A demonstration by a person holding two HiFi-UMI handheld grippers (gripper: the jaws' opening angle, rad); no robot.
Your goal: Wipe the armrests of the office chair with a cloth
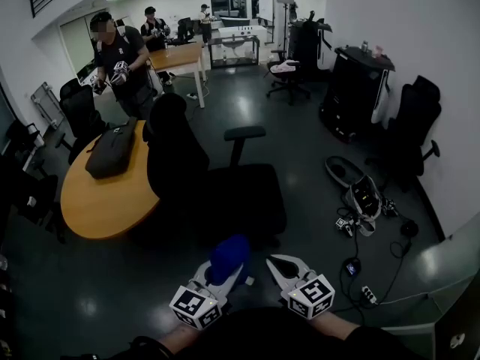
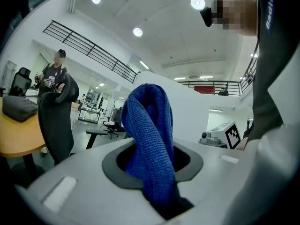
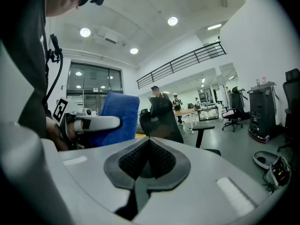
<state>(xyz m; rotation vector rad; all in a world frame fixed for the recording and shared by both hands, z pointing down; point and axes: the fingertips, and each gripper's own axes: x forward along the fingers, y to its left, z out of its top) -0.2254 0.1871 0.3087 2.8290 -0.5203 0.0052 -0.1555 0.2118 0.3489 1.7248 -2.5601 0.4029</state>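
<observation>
The left gripper (image 1: pixel 220 277) is clamped on a blue cloth (image 1: pixel 229 255). In the left gripper view the jaws of this gripper (image 2: pixel 154 161) pinch the lower end of the cloth (image 2: pixel 150 130), which rises from between them in a bunched, folded-over loop. Its long axis runs along the gripper's own line, with the rounded fold at the far end. The right gripper (image 1: pixel 279 265) holds nothing; in its own view the ribbed pads of this gripper (image 3: pixel 147 159) meet with no gap.

Both forearms come in from the bottom edge of the head view. The grippers are held low and close to the body, side by side but not touching, with their marker cubes nearest the camera and their jaws pointing forward. From the right gripper view the left gripper and its cloth (image 3: pixel 115 118) show just to the left.

Ahead of them stands the black office chair (image 1: pixel 180 156) — backrest to the left, seat spreading to the right. One armrest (image 1: pixel 244 133) shows on the far side of the seat, on a single post, its pad lying left to right across the view. The cloth is clear of it, on the near side of the seat.

Left of the chair is a rounded orange worktop (image 1: pixel 105 201) with a dark bag (image 1: pixel 112 150) on it. Beyond it stands a person (image 1: pixel 124 62).
</observation>
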